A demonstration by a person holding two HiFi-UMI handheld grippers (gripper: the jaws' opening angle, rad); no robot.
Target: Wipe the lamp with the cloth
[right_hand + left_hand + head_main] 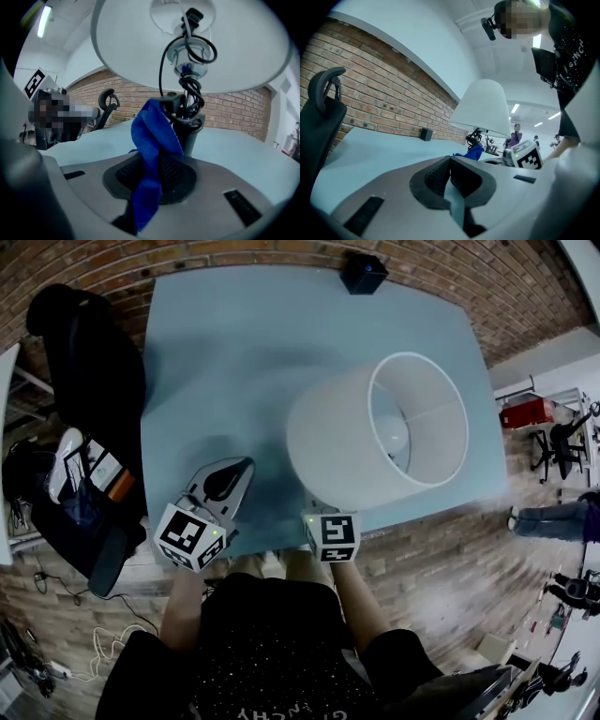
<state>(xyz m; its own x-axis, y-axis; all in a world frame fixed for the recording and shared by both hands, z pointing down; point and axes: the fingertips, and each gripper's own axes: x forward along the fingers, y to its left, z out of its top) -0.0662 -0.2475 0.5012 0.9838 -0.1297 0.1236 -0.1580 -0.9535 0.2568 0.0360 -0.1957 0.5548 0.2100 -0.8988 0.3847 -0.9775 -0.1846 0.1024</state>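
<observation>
The lamp has a wide white shade [375,432] and a black stem [188,132] with a coiled cable; it stands on the pale blue table [234,352]. My right gripper [151,174] is shut on the blue cloth [152,140], which is held up against the stem under the shade. In the head view its jaws are hidden under the shade and only its marker cube [330,532] shows. My left gripper [228,482] hovers over the table's near edge, left of the lamp, shut with nothing between its pads. From there the shade [483,108] and cloth [472,152] lie ahead to the right.
A small black box [363,273] sits at the table's far edge by the brick wall [384,101]. A black office chair [89,371] stands to the left of the table. Bare table surface stretches left of and behind the lamp.
</observation>
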